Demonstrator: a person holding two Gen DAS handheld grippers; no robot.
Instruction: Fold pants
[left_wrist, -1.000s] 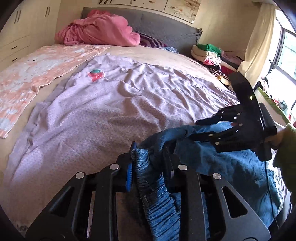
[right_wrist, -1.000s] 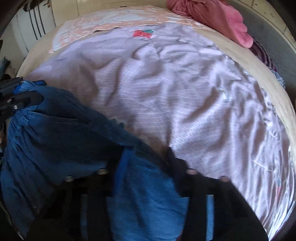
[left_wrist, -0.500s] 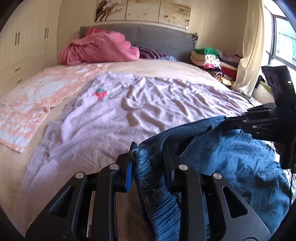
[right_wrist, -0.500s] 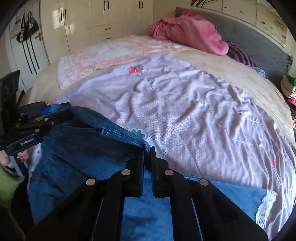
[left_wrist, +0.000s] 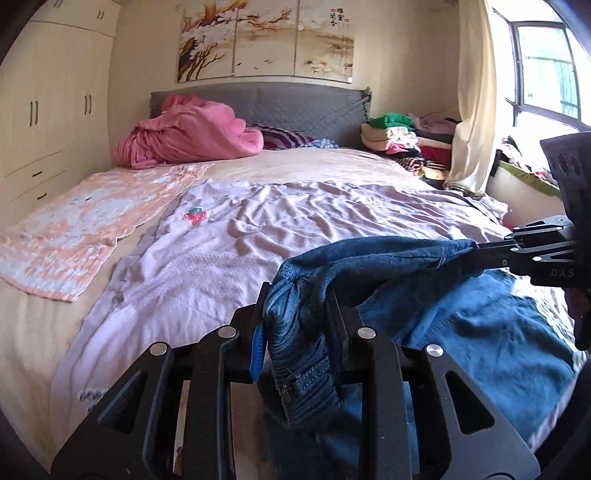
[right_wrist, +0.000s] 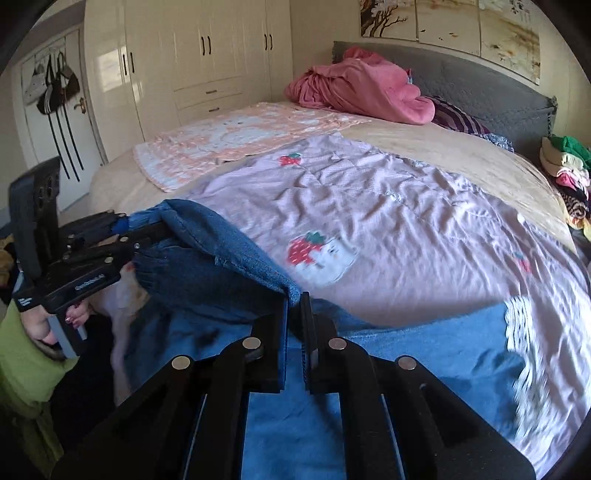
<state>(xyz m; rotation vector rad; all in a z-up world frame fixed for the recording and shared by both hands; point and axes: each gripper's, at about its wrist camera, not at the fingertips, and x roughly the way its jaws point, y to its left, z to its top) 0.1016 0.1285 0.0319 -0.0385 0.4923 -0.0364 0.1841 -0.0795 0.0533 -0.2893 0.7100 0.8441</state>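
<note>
Blue denim pants (left_wrist: 461, 317) hang between my two grippers at the near edge of the bed. My left gripper (left_wrist: 295, 295) is shut on a bunched, elastic part of the waistband (left_wrist: 299, 354). My right gripper (right_wrist: 294, 295) is shut on another edge of the pants (right_wrist: 236, 254). The waistband is stretched taut between them, lifted above the bed. The rest of the pants (right_wrist: 388, 373) trails over the lilac sheet, ending in a white lace hem (right_wrist: 524, 332). The right gripper shows at the right of the left wrist view (left_wrist: 476, 249), the left gripper at the left of the right wrist view (right_wrist: 129, 225).
A wrinkled lilac sheet (left_wrist: 280, 229) with strawberry prints covers the bed. A peach blanket (left_wrist: 85, 218) lies on its left side. A pink bundle (left_wrist: 184, 133) sits by the grey headboard (left_wrist: 303, 103). Stacked clothes (left_wrist: 402, 144) stand at the far right. Wardrobes (right_wrist: 207, 51) line the left wall.
Both grippers have risen and drawn apart with the pants, pulling the waistband taut. The views have tilted up to show the walls. The pants' lace hem has slid across the sheet.
</note>
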